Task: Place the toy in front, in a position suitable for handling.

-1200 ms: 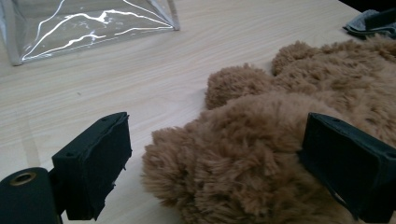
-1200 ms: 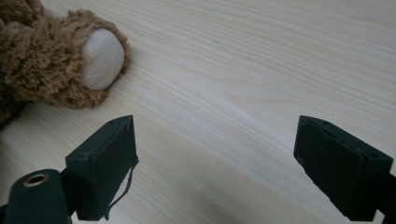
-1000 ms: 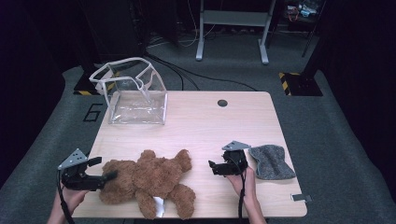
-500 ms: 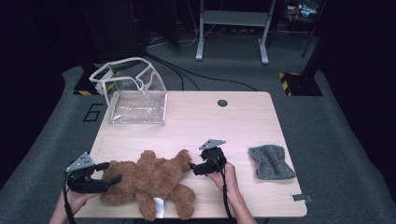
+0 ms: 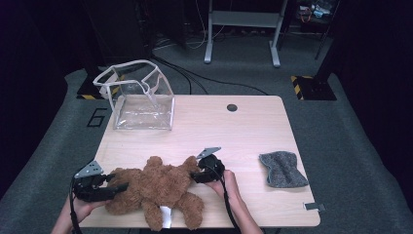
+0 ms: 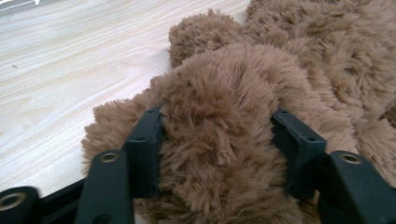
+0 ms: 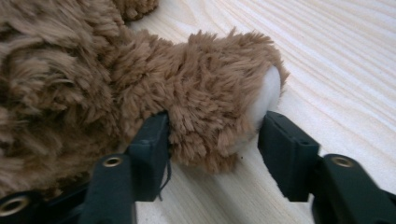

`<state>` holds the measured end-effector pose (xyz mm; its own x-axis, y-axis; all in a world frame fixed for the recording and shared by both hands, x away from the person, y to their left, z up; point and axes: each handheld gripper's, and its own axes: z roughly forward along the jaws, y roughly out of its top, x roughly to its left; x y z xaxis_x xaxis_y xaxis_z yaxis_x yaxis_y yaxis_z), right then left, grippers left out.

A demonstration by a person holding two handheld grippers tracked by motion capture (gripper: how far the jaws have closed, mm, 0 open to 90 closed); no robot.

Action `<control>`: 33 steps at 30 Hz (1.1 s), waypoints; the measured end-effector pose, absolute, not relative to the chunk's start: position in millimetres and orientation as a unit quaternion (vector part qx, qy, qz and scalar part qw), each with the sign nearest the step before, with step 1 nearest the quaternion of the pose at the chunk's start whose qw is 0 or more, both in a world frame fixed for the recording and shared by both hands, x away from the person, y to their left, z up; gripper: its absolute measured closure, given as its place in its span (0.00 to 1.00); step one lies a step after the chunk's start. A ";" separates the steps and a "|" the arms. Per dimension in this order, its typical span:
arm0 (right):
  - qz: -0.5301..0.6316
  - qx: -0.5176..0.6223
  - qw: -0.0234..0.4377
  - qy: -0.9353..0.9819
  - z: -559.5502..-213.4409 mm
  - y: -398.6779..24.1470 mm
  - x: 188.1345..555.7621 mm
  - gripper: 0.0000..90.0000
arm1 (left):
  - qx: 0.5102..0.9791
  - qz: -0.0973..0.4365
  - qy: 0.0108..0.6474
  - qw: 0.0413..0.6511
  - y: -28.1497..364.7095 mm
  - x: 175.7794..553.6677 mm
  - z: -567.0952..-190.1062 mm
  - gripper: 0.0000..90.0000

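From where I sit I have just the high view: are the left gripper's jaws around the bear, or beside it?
Observer: Around it. The left gripper has a jaw on each side of a lobe of the teddy bear, pressing into the fur. The jaws have just been closing.
Operator: And the right?
Observer: The right gripper straddles a paw with a white sole, and its jaws have just been closing too. One touches fur; whether the other presses, I can't tell.

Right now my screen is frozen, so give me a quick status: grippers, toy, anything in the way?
Left gripper closing, pads pressing teddy bear. Right gripper closing round its paw, far pad not quite on. Clear bag, grey cloth stand apart.
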<state>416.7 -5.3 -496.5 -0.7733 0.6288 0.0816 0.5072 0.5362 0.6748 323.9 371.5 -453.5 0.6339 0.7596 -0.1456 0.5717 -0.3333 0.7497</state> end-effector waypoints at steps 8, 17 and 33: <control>0.354 0.323 0.089 0.873 -500.9 -1.3 414.6 0.81 | 0.797 0.131 0.408 0.426 371.6 321.1 -461.4 0.72; 0.370 0.322 0.104 0.865 -500.9 -4.5 406.4 0.90 | 0.780 0.145 0.402 0.457 371.2 312.0 -455.6 0.83; 0.406 0.355 0.125 0.833 -464.9 -38.6 397.0 0.90 | 0.780 0.140 0.369 0.486 354.1 319.9 -428.2 0.85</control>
<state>397.0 -38.6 -464.9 -0.7166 0.6928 0.0799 0.4896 0.4181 0.7652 319.9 354.1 -428.2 0.6883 0.7116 -0.1409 0.4404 -0.2555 0.8607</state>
